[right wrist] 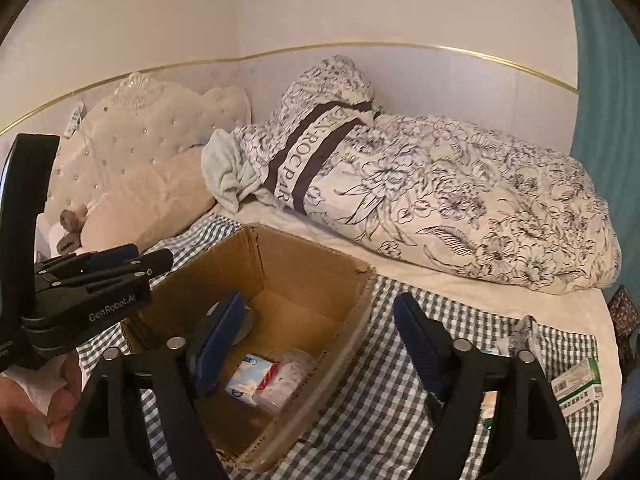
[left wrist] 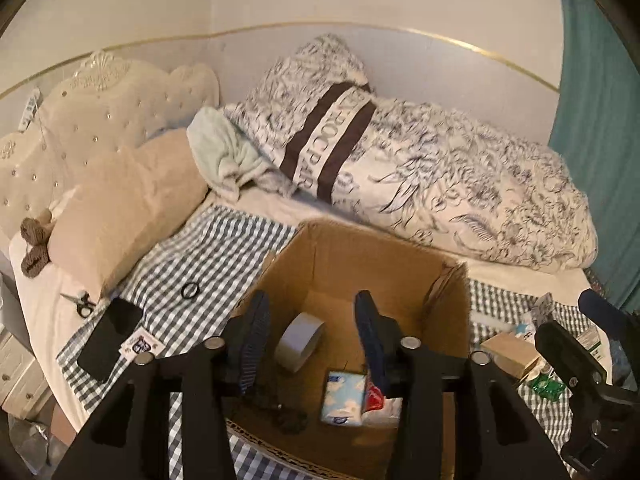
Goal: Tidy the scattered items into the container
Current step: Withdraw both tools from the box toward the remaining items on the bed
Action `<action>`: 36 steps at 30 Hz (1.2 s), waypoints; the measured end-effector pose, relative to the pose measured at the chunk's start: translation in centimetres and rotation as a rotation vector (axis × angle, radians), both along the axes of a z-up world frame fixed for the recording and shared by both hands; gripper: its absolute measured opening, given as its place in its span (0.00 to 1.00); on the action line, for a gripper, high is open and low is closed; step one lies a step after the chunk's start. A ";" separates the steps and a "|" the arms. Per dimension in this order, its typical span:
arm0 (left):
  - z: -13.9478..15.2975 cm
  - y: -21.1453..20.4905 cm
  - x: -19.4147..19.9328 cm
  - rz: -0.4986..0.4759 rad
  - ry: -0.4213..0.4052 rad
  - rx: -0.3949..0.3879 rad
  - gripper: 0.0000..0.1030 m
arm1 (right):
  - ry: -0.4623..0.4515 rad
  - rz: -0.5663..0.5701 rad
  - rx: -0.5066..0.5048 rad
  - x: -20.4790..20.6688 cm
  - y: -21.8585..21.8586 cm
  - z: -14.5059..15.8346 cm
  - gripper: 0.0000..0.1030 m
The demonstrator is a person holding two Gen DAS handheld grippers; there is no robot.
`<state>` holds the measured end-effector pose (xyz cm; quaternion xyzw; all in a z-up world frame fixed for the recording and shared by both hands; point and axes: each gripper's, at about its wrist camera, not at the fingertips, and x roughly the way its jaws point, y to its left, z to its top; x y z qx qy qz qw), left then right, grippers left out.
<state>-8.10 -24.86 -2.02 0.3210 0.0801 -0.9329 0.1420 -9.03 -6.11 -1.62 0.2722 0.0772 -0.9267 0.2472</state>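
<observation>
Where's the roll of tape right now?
In the left wrist view, the tape roll stands on edge inside the cardboard box, toward its left wall, with a tissue pack lying just right of it on the box floor.

Black plastic throughout. Left gripper (left wrist: 316, 320): two forked black arms low in the left wrist frame, a round silver screw head atop each strut, fingers (left wrist: 256, 336) faced with ribbed dark-blue pads. Right gripper (right wrist: 320, 336): same build across the bottom of the right wrist frame, same silver screws, blue ribbed fingertips (right wrist: 416, 344). Seen at left of the right wrist frame, white lettering "GenRobot.AI" on the left gripper's body, with small screws. White cloth over the hand (right wrist: 36, 400) at lower left.
</observation>
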 end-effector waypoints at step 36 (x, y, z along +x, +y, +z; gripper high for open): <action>1.9 18.3 -1.1 -0.262 0.075 -0.156 1.00 | 0.088 -0.276 -0.047 3.2 19.8 4.2 1.00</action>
